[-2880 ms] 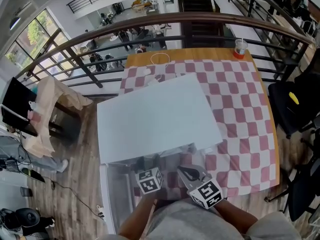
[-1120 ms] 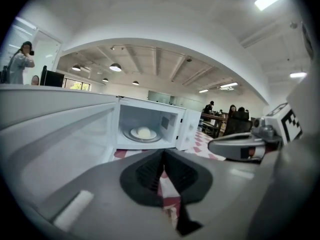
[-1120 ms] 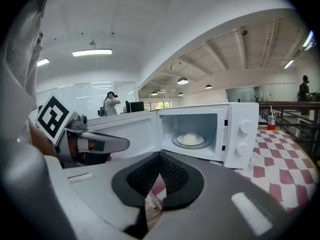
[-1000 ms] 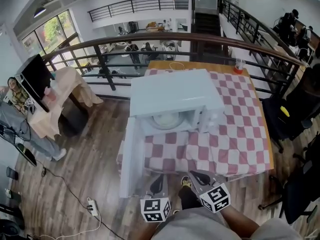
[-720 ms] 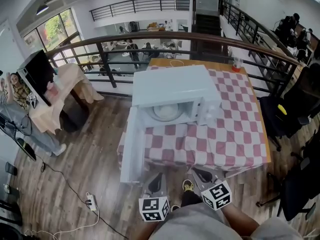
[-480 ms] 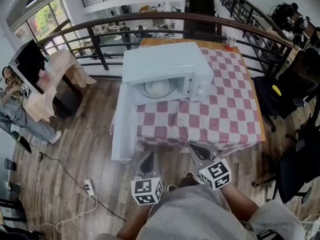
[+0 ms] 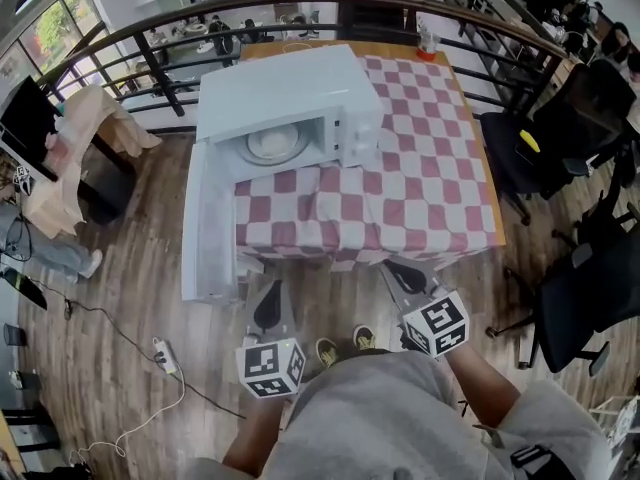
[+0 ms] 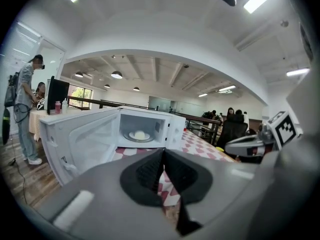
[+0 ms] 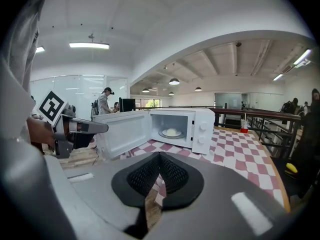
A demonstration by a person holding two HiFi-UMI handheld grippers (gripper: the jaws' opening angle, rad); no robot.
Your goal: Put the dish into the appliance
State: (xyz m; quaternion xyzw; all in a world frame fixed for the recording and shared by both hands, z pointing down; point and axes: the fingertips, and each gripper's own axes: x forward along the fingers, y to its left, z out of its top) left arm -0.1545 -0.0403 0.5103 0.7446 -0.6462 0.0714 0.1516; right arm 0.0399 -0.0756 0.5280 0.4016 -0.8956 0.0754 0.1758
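Note:
A white microwave (image 7: 290,103) stands on the pink-checked table (image 7: 420,168) with its door (image 7: 205,223) swung wide open to the left. Inside it a pale dish (image 7: 270,144) rests on the turntable, also seen as the dish (image 8: 139,135) and dish (image 9: 172,132) from the gripper views. My left gripper (image 7: 268,308) and right gripper (image 7: 400,273) hang over the wooden floor, short of the table's near edge, well apart from the microwave. Both are shut with nothing between their pads. The left gripper (image 8: 162,156) and right gripper (image 9: 159,160) point toward the open oven.
A red cup (image 7: 427,43) stands at the table's far edge by the railing (image 7: 150,68). Black chairs (image 7: 540,138) stand to the right, a cloth-covered side table (image 7: 80,158) to the left. A power strip (image 7: 160,358) with its cable lies on the floor. A person (image 8: 22,114) stands at the left.
Both grippers have drawn back from the microwave's mouth to beyond the table's near edge, and the view has backed away with them. The dish stays inside; the door stays open.

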